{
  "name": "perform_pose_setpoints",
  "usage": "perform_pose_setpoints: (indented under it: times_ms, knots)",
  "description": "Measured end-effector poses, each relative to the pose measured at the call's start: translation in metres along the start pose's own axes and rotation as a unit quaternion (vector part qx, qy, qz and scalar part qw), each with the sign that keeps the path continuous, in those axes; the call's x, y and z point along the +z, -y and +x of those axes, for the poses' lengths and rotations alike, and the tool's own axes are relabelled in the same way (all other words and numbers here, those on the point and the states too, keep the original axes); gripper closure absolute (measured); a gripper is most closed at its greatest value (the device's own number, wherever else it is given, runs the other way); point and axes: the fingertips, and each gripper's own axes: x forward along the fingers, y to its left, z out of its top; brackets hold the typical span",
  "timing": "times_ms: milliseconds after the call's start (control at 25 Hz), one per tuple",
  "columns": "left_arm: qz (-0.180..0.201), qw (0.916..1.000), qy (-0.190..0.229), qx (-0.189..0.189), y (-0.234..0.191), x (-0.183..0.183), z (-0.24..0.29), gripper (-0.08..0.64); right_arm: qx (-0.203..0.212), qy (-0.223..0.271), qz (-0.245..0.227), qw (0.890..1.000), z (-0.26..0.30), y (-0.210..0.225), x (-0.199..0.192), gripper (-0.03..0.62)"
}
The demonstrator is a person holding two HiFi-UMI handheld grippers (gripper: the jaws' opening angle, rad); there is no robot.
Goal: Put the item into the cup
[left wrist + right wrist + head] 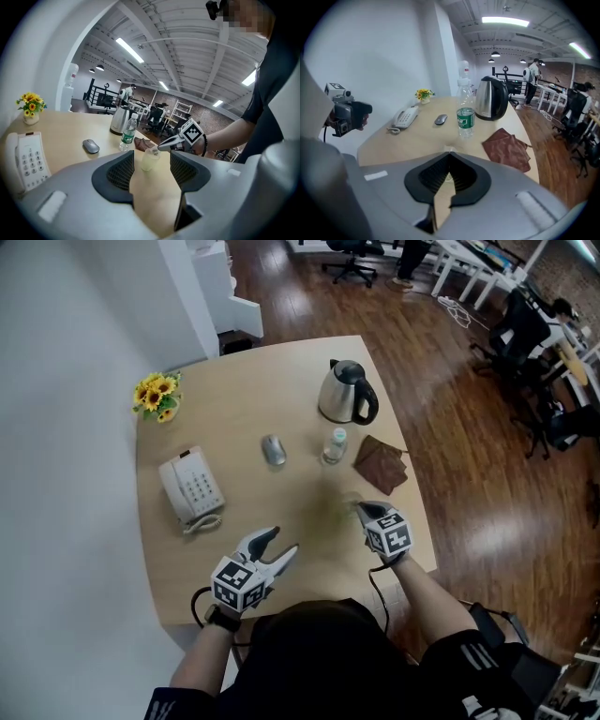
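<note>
A pale, see-through cup (150,159) stands on the wooden table (234,399); in the head view it is a faint greenish blur (333,512). My right gripper (358,508) hangs with its tips right over the cup's rim (159,148), jaws shut. A small pale bit (449,150) shows just past its tips; I cannot tell whether it is a held item or the cup's rim. My left gripper (284,552) is near the table's front edge, left of the cup, jaws open with nothing between them (151,176).
Behind the cup stand a water bottle (335,446), a steel kettle (345,392) and a brown cloth (382,463). A grey mouse (273,450), a white telephone (191,487) and a small pot of yellow flowers (157,397) lie to the left.
</note>
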Motion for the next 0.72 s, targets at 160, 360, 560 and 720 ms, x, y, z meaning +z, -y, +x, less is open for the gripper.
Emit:
perform_pose_setpoints:
  times_ms: [160, 360, 560, 720]
  knots:
    - [-0.005, 0.9999, -0.005, 0.009, 0.004, -0.005, -0.002, 0.324, 0.006, -0.014, 0.006, 1.000, 0.013, 0.004, -0.015, 0.583]
    - [-0.011, 0.9996, -0.003, 0.024, 0.001, -0.005, -0.006, 0.324, 0.020, -0.026, 0.008, 0.999, 0.026, 0.001, -0.020, 0.541]
    - [-0.010, 0.9993, 0.003, 0.036, -0.002, -0.004, -0.008, 0.324, 0.040, -0.021, 0.004, 0.999, 0.026, -0.007, -0.013, 0.501]
    - [-0.018, 0.9990, -0.002, 0.042, -0.001, -0.004, -0.006, 0.324, 0.054, -0.013, 0.016, 0.998, 0.025, -0.013, -0.009, 0.489]
